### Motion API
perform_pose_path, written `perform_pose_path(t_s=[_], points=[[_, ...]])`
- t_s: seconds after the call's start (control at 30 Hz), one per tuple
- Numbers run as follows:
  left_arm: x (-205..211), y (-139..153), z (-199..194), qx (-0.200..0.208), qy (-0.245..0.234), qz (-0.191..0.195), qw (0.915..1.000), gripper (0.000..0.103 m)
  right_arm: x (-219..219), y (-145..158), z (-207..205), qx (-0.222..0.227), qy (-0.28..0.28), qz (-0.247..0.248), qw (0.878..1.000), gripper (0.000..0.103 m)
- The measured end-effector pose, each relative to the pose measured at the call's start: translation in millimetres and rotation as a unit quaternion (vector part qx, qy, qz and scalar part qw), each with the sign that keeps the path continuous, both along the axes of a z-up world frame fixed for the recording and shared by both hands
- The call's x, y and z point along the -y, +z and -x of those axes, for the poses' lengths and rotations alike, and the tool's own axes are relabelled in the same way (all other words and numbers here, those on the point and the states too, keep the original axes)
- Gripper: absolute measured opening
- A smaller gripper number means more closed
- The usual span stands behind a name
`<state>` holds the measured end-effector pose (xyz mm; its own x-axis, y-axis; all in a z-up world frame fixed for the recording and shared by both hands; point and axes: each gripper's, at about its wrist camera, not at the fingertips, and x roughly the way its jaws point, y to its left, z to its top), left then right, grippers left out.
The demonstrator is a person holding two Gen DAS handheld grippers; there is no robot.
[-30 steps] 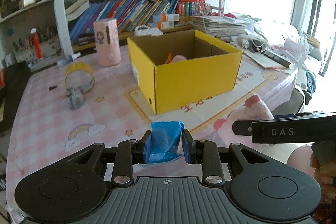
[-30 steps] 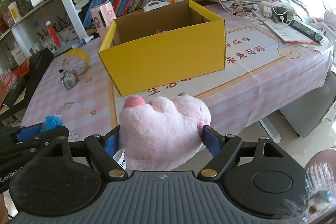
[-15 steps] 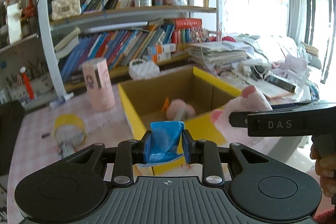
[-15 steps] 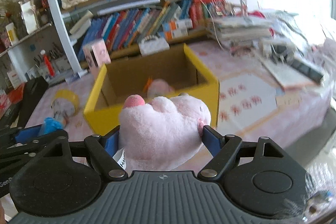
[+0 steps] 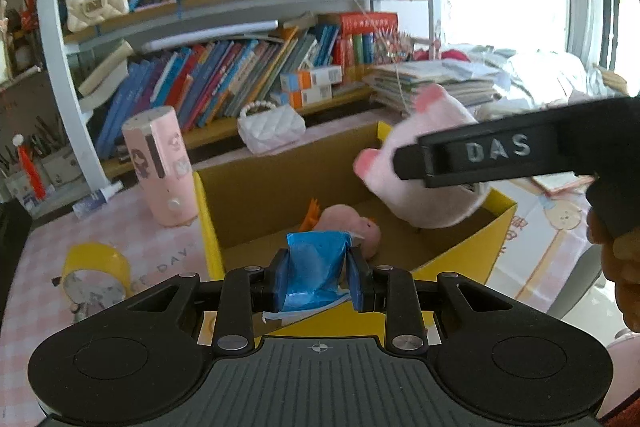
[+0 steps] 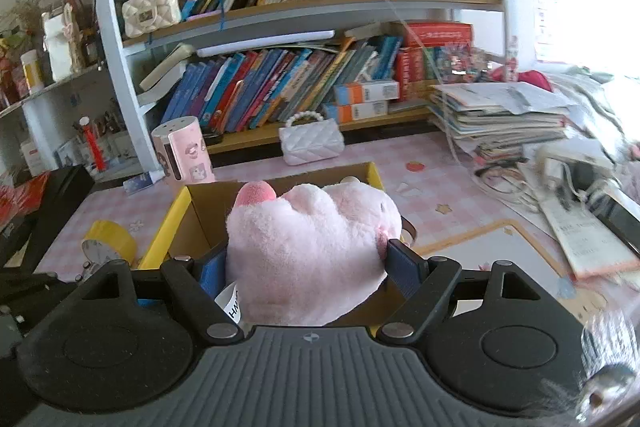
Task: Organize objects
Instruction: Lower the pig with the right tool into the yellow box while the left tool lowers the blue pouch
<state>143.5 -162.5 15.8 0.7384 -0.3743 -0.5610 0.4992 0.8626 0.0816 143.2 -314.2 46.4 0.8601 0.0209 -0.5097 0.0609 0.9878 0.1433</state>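
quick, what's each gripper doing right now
left gripper: closed on the blue packet
right gripper: closed on the pink plush toy

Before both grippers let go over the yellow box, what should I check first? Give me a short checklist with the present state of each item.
1. Left gripper is shut on the blue packet: ok.
2. Right gripper is shut on the pink plush: ok.
3. Plush is over the open box: ok, seen in the left view.
4. Packet is over the opening, past the near wall: cannot tell; it looks close to that wall.
5. Room inside the box: ok; only a small pink toy lies on the floor.
6. The two grippers are apart from each other: ok.
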Motion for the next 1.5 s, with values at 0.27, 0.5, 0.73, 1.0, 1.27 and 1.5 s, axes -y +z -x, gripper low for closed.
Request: perform_pose_path(t_s=[0.27, 0.5, 0.73, 1.0, 1.27, 1.5], points=[[13, -16, -23, -0.030, 0.023, -0.015, 0.9992, 0.028, 0, -18, -42, -0.039, 0.059, 0.000, 0.998, 0.078], [19, -22, -35, -0.041, 0.036, -0.022, 0.9983, 0.029, -3, -37, -72, -0.083, 0.098, -0.006, 0.992, 0.078], [19, -25, -39, -0.041, 0.047, -0.026, 0.9977, 0.031, -8, -54, -92, -0.130, 0.127, -0.015, 0.983, 0.079], [12, -19, -30, -0.022, 0.062, -0.019, 0.9977, 0.069, -13, -56, -100, -0.139, 0.138, -0.003, 0.981, 0.082], [7, -11, -14, 0.001, 0.063, -0.011, 0.9980, 0.086, -16, -58, -95, -0.145, 0.126, -0.006, 0.981, 0.090], [-1, 0, 4, 0.028, 0.061, 0.011, 0.9977, 0.093, -16, -37, -73, -0.099, 0.110, -0.010, 0.989, 0.096]])
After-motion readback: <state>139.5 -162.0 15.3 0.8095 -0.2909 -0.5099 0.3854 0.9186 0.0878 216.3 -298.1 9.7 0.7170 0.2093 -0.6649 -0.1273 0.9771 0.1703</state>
